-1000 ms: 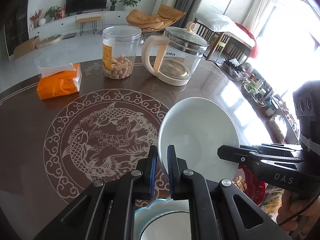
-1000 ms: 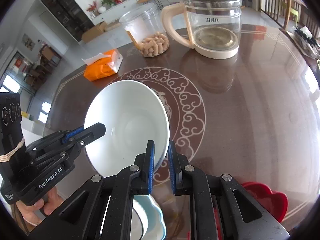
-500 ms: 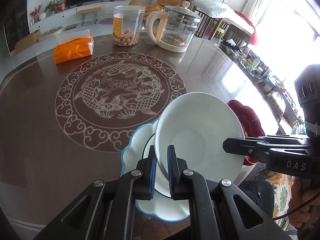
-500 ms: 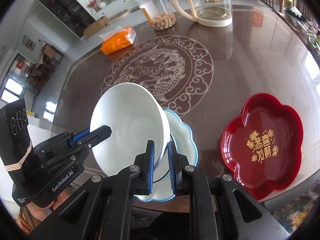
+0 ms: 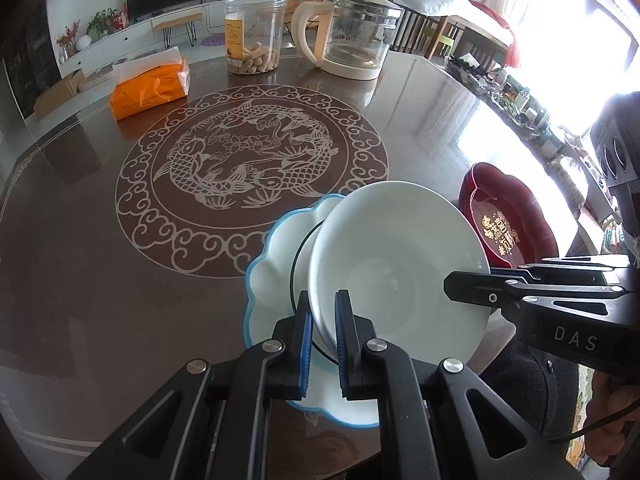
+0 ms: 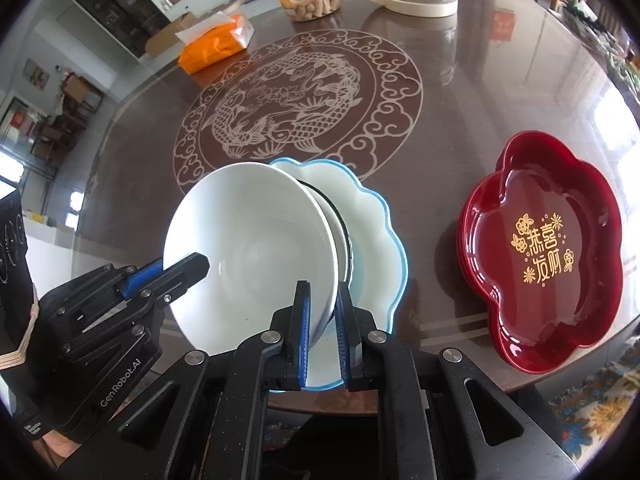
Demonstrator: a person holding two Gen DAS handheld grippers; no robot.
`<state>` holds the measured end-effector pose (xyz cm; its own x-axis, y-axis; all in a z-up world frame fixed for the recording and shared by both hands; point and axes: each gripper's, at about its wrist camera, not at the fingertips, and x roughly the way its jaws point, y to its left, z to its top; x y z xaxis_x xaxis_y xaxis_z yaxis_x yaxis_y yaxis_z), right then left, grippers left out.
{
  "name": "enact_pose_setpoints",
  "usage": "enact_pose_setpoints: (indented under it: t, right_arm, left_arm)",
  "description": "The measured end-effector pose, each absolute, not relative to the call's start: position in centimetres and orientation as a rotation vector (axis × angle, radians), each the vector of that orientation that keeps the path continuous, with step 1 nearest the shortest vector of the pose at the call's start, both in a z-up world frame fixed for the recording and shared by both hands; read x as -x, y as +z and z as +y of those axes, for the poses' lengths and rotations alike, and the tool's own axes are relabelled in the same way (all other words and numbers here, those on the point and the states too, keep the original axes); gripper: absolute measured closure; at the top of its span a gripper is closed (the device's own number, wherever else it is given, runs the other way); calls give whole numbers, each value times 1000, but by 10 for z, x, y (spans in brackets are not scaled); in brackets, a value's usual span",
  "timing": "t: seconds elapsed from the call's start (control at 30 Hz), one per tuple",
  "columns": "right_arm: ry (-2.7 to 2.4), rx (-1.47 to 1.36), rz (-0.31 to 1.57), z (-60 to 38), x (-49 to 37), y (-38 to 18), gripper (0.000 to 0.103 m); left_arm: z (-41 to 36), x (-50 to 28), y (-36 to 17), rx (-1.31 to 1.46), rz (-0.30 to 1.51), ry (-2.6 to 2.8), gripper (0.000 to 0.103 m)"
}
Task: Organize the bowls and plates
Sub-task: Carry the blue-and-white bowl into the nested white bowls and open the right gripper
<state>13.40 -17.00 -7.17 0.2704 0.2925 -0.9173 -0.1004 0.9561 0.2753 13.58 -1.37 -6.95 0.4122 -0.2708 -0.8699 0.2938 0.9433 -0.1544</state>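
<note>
Both grippers hold one white bowl (image 5: 400, 268) by its rim. My left gripper (image 5: 323, 316) is shut on its left edge, my right gripper (image 6: 322, 308) is shut on its right edge. The bowl (image 6: 256, 252) hangs tilted just over a black-rimmed white bowl (image 6: 342, 228) that sits on a blue-edged scalloped plate (image 6: 380, 232) near the table's front edge. The plate also shows in the left wrist view (image 5: 268, 280). A red flower-shaped dish (image 6: 552, 248) lies to the right of the plate.
On the far side of the dark round table (image 5: 100, 240) stand an orange tissue pack (image 5: 150, 90), a clear jar of snacks (image 5: 254, 36) and a glass kettle (image 5: 352, 36). The table's front edge (image 6: 452, 368) runs close under the plate.
Both grippers have carried the white bowl back toward the front edge and lowered it over the bowl on the blue-edged plate. The red dish has come into view.
</note>
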Motion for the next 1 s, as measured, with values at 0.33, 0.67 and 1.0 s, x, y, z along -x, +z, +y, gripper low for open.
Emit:
enact_pose_setpoints:
  t: [0.33, 0.67, 1.0]
  right_arm:
    - [212, 5, 1237, -153, -133, -74, 91]
    - [191, 41, 1201, -151, -130, -76, 91]
    - [183, 65, 1178, -144, -129, -78, 93]
  left_arm:
    - [-22, -136, -78, -121, 1089, -351, 92]
    - [-4, -140, -58, -70, 1057, -384, 92]
    - [28, -133, -50, 42, 1017, -375, 92]
